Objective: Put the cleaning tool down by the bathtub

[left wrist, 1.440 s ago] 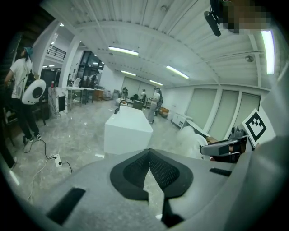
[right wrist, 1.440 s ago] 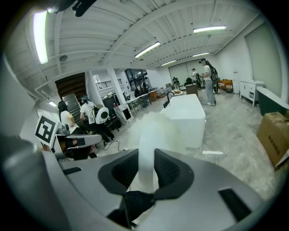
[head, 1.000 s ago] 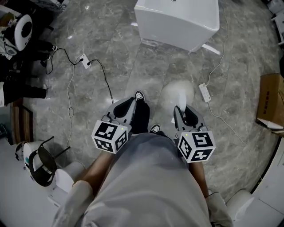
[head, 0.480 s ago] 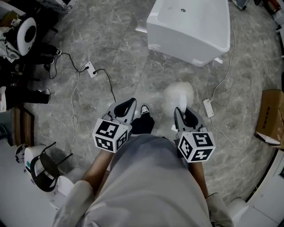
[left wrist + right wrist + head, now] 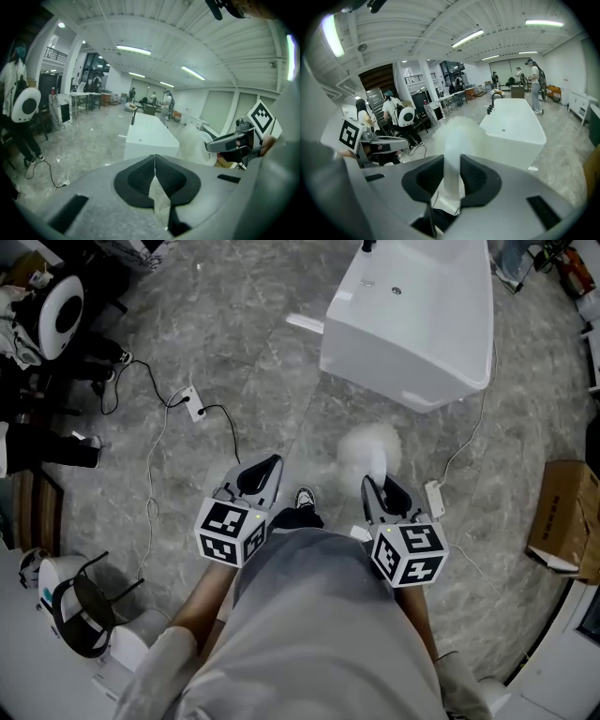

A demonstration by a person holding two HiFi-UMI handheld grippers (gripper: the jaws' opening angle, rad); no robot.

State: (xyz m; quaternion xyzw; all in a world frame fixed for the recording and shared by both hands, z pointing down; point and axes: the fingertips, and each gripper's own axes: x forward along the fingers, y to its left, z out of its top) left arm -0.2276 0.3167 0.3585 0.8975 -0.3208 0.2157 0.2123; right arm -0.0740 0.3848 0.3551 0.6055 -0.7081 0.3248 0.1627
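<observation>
Nearest the person, on the side away from the white bathtub [image 5: 412, 324], both grippers are held out in front of the body, pointing toward the tub's near end. The left gripper [image 5: 265, 468] has its jaws pressed together with nothing between them; it is offset to the left of the tub's near end. The right gripper [image 5: 380, 486] is clamped on the white handle of the cleaning tool [image 5: 370, 448], the dark pads [image 5: 426, 176] pressing the handle from both sides. The tool's fluffy white head sticks out past the jaws toward the tub, held above the grey marbled floor [image 5: 234, 334], just short of the tub's near end and not touching it. A shoe [image 5: 305, 498] shows between the two grippers. A white power strip [image 5: 434, 498] lies on the floor on the near side of the tub, right of the tool, its cable running up toward the tub. Another power strip [image 5: 194, 404] lies well to the tub's left, and a cardboard box [image 5: 562, 521] sits off to its right. At the tub's far end stands a dark faucet [image 5: 491, 101].
</observation>
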